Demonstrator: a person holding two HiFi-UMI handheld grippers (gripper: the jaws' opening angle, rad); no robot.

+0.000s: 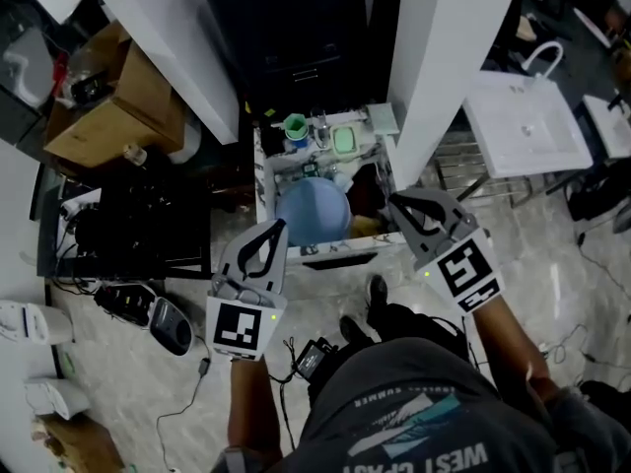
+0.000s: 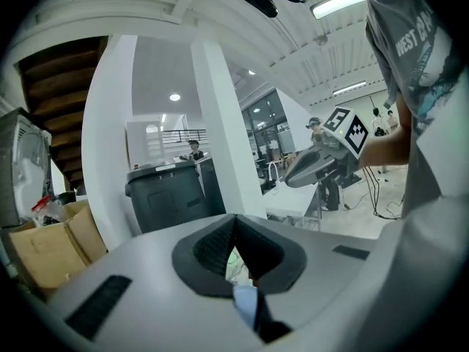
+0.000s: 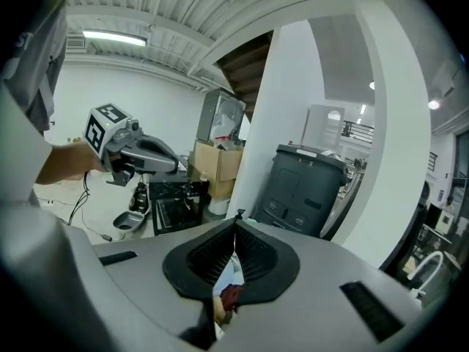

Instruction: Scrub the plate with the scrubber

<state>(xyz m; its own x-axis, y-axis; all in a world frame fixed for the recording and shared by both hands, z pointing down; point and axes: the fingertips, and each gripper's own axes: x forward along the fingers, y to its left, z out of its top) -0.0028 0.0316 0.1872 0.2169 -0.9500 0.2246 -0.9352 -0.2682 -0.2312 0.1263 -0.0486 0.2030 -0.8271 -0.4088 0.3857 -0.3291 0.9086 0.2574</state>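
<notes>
A round blue plate (image 1: 314,213) lies in a small white sink stand (image 1: 264,180) straight below me. A yellowish lump (image 1: 366,226) beside the plate may be the scrubber; I cannot tell. My left gripper (image 1: 273,226) hovers over the plate's left edge, jaws shut and empty. My right gripper (image 1: 393,203) hangs over the stand's right side, also shut on nothing. In the left gripper view the pads meet at the tip of the left gripper (image 2: 234,218), with a sliver of blue plate (image 2: 245,304) below. In the right gripper view the right gripper (image 3: 237,220) is closed too.
A green cup (image 1: 296,126) and a green dish (image 1: 344,141) stand at the back of the sink stand. White pillars flank a dark bin (image 2: 165,193). Cardboard boxes (image 1: 108,106) and a black rack (image 1: 138,230) stand left, a white basin (image 1: 527,126) right. Cables lie on the floor.
</notes>
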